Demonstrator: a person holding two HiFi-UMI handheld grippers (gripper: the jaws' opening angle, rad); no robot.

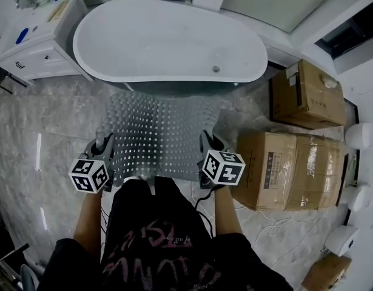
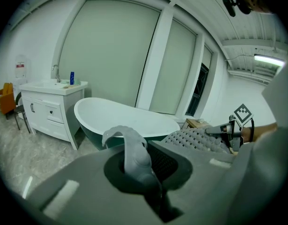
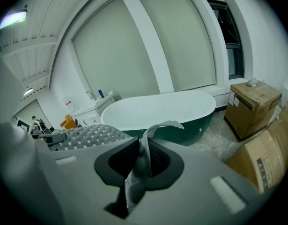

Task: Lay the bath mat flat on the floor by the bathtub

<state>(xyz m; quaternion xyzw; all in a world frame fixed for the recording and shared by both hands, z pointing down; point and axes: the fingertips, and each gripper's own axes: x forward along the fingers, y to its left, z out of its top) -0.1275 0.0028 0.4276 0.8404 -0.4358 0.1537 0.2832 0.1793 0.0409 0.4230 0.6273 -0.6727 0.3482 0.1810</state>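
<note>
**A:** What have your claws got?

**B:** Your left claw (image 2: 143, 168) is closed tight on the near left corner of the mat (image 1: 157, 132), and a flap curls up out of the jaws. Your right claw (image 3: 136, 168) pinches the near right corner the same way.

**A:** Where's the mat?

**B:** It's spread between your claws, off the floor (image 1: 50, 126) at your end. I can't tell whether the far edge touches down.

**A:** How will it handle?

**B:** I'd say light, soft and floppy. It's holed rubber and it sags in the middle. The corners are the right hold, so keep your claws well apart or it will droop and fold under itself. It probably grips the smooth floor, so you may not get to slide it straight afterwards.

**A:** And beyond it?

**B:** The tub (image 1: 168, 38) stands just past the far edge, with boxes (image 1: 283, 168) to your right.
</note>
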